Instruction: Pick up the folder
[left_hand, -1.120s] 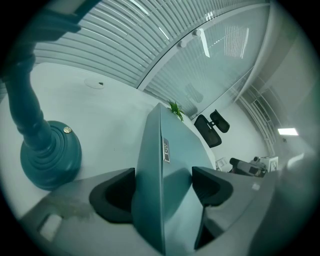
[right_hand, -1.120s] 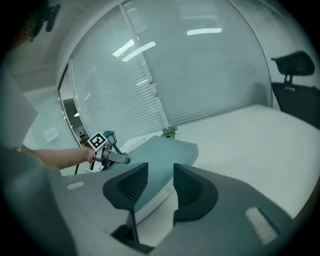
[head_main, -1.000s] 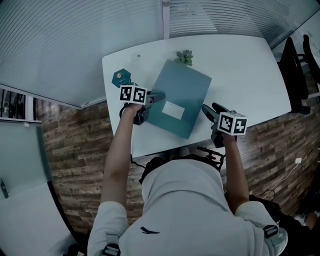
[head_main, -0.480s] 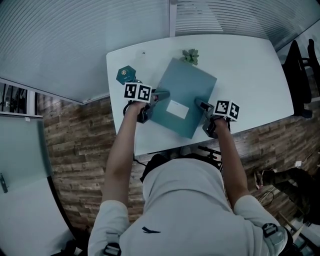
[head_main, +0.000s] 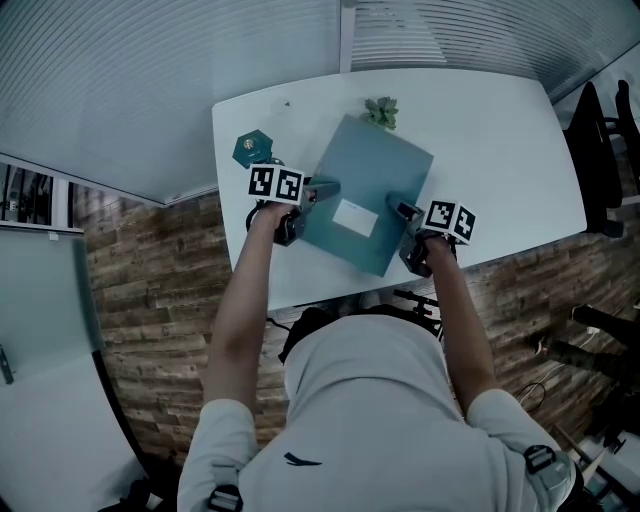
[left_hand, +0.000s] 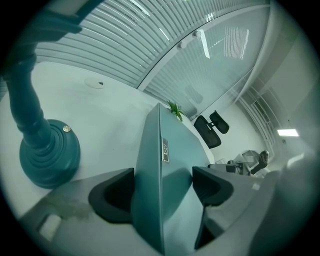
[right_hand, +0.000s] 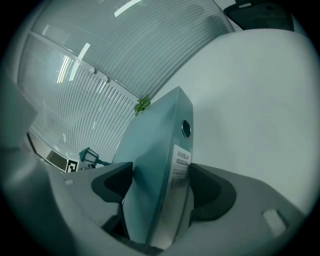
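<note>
The teal folder (head_main: 370, 190) lies at an angle on the white table (head_main: 500, 130). My left gripper (head_main: 316, 192) is at its left edge. In the left gripper view the folder (left_hand: 170, 165) fills the gap and both pads (left_hand: 115, 195) sit against it. My right gripper (head_main: 400, 212) is at the folder's right edge. There the labelled spine (right_hand: 181, 160) stands between its jaws, which have just been opening. Its pads (right_hand: 207, 192) lie close beside the folder, and I see no squeeze.
A teal lamp (head_main: 250, 150) stands on the table just left of my left gripper, its base (left_hand: 47, 160) close by. A small green plant (head_main: 381, 110) sits at the folder's far corner. Black office chairs (head_main: 600, 150) stand beyond the table's right end.
My right gripper came in and down from off the folder's right side to its edge, rolling as it went, and its jaws stand wider. The left gripper and the folder kept still.
</note>
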